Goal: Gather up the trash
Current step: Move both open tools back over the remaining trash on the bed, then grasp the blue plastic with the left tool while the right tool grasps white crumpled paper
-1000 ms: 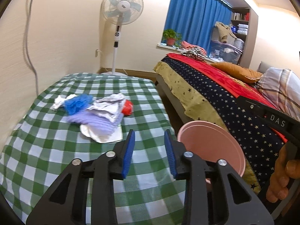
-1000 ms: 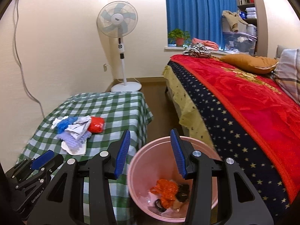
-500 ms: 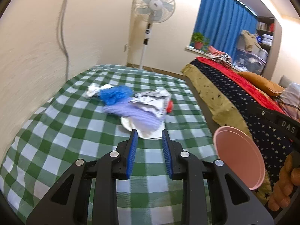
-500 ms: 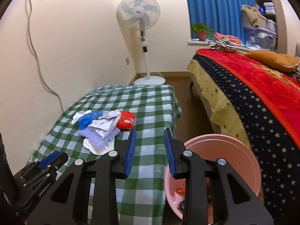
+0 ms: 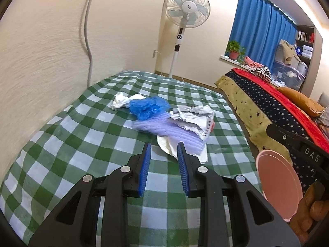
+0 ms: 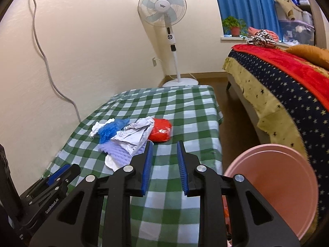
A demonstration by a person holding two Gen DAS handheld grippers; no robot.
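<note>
A: What has changed in the last second?

B: Both tongs have swung away from the pink bin (image 6: 271, 187) toward the trash pile (image 5: 172, 121) on the green-checked desk (image 5: 86, 135). The left tongs (image 5: 162, 164) are now just short of the pile's white paper edge.

A: Are they holding anything?

B: No. The left tongs and right tongs (image 6: 163, 164) both stand open and empty. The next pickup looks about to begin; the bin waits beside the desk.
</note>
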